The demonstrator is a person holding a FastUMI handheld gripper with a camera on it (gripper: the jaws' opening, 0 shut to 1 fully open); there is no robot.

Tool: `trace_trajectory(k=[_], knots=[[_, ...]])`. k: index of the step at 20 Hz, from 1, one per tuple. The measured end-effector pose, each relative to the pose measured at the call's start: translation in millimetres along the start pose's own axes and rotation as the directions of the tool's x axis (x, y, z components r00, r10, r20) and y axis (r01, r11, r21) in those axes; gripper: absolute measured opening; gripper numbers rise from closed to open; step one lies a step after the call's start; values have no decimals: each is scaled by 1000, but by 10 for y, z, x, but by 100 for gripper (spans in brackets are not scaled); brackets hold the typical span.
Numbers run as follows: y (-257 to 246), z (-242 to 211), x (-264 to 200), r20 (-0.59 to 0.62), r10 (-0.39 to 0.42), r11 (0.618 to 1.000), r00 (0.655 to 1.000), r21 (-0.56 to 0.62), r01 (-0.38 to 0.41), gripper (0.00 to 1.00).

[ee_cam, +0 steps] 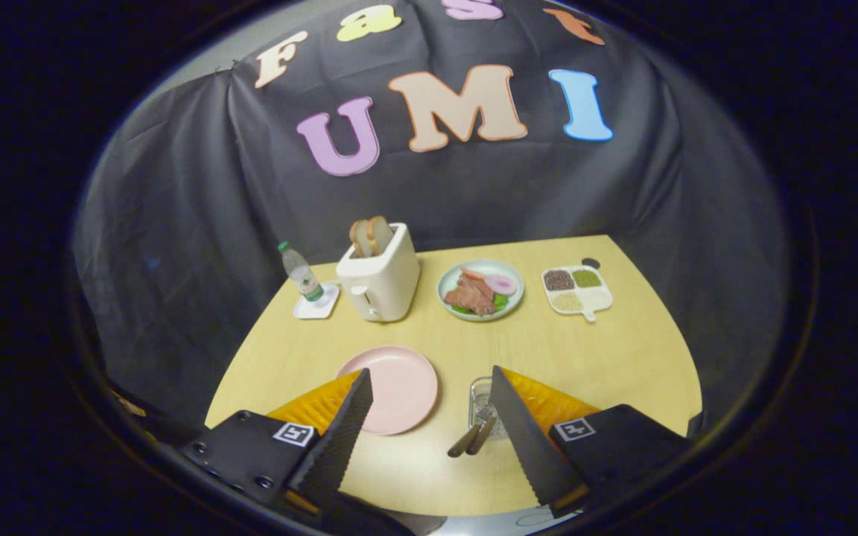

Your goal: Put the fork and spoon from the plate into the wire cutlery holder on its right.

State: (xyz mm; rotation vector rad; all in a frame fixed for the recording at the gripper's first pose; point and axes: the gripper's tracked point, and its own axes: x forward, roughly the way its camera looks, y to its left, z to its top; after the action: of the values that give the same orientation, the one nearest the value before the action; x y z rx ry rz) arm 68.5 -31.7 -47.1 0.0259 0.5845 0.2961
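On the left side of the yellow table (585, 350) I see a water bottle (300, 272) on a little white mat, then a toaster (380, 281) with bread poking out of it. Closer to me is the pink plate (395, 387), and it looks bare, with nothing lying on it. My gripper (429, 417) is wide open and holds nothing; one finger sits over the near left rim of the plate and the other finger sits over the wire holder (482, 406). The holder is just right of the plate. Two handles lean out of it, pointing toward me and a bit left, and I think they are the fork and spoon (471, 438), though they are too small for me to tell which is which. So the cutlery lies just inside my right finger, not between the two. To me the job looks done, and I would pull straight back. Farther right are a plate of food (480, 289) and a little tray of grains (576, 290).
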Motion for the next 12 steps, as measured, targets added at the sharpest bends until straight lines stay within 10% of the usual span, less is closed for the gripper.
trace_trajectory(k=[12], knots=[[395, 596, -449, 347, -28, 999, 937, -22, 37, 100]])
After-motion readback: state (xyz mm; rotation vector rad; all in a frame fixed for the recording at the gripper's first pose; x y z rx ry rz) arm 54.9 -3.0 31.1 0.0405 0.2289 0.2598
